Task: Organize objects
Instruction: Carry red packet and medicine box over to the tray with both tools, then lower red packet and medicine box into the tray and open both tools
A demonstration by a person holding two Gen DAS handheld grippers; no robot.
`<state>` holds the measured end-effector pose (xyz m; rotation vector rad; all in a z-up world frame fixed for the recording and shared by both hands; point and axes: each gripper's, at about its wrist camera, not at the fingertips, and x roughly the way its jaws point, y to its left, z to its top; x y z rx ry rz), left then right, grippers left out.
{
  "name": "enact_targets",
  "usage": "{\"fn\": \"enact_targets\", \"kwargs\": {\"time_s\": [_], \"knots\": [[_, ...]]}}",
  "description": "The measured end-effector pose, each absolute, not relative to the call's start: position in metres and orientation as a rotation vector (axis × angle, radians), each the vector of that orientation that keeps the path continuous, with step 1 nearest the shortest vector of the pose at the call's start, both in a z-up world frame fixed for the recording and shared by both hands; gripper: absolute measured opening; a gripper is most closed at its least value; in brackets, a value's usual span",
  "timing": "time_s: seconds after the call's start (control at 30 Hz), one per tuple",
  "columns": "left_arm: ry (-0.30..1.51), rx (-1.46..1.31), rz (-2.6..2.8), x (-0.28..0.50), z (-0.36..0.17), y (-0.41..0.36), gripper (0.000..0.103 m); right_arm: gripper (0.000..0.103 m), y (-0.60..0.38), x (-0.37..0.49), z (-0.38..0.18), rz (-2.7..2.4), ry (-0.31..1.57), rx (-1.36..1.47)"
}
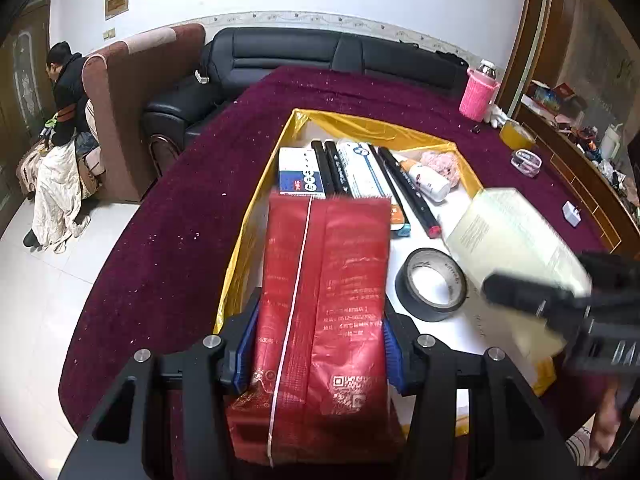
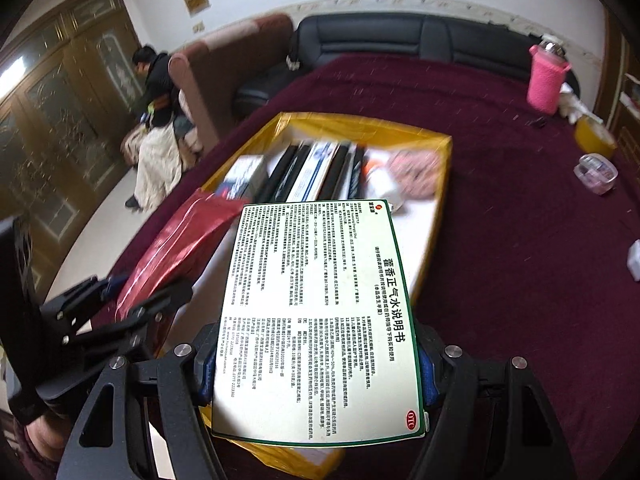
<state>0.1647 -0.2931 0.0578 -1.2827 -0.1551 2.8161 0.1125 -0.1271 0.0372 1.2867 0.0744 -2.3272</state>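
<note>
My left gripper (image 1: 318,344) is shut on a red foil packet (image 1: 324,300) and holds it over the near left part of a yellow-walled tray (image 1: 288,132). My right gripper (image 2: 316,364) is shut on a flat medicine box (image 2: 316,316) with a green border and printed text, above the tray's near right side; the box shows blurred in the left wrist view (image 1: 516,248). In the tray lie a blue-white box (image 1: 300,172), black markers (image 1: 330,168), a toothpaste box (image 1: 360,168), a small white bottle (image 1: 428,178), a pink fluffy item (image 1: 444,162) and a black tape roll (image 1: 432,284).
The tray sits on a maroon tablecloth (image 1: 180,220). At the table's far right stand a pink-sleeved bottle (image 1: 478,92), a yellow tape roll (image 1: 516,134), a small clear box (image 1: 526,162) and a white charger (image 1: 572,213). A black sofa (image 1: 280,56) lies behind; a person sits at far left.
</note>
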Motion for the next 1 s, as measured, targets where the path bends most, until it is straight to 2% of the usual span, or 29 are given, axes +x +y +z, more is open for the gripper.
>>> {"fn": "enact_targets", "kwargs": {"time_s": [0.4,0.83,1.0], "knots": [[-0.148,-1.314,2.799,0.144,0.050,-0.290,0.051,0.076,-0.151,0.124,0.017,-2.179,0.115,1.312],[-0.086,-1.314,2.804,0.144,0.046,-0.278,0.051,0.076,-0.160,0.111,0.007,-2.299,0.414,1.270],[-0.102,-1.320,2.797,0.143,0.047,-0.278,0.051,0.076,-0.161,0.116,0.009,-2.144,0.358,1.278]]}}
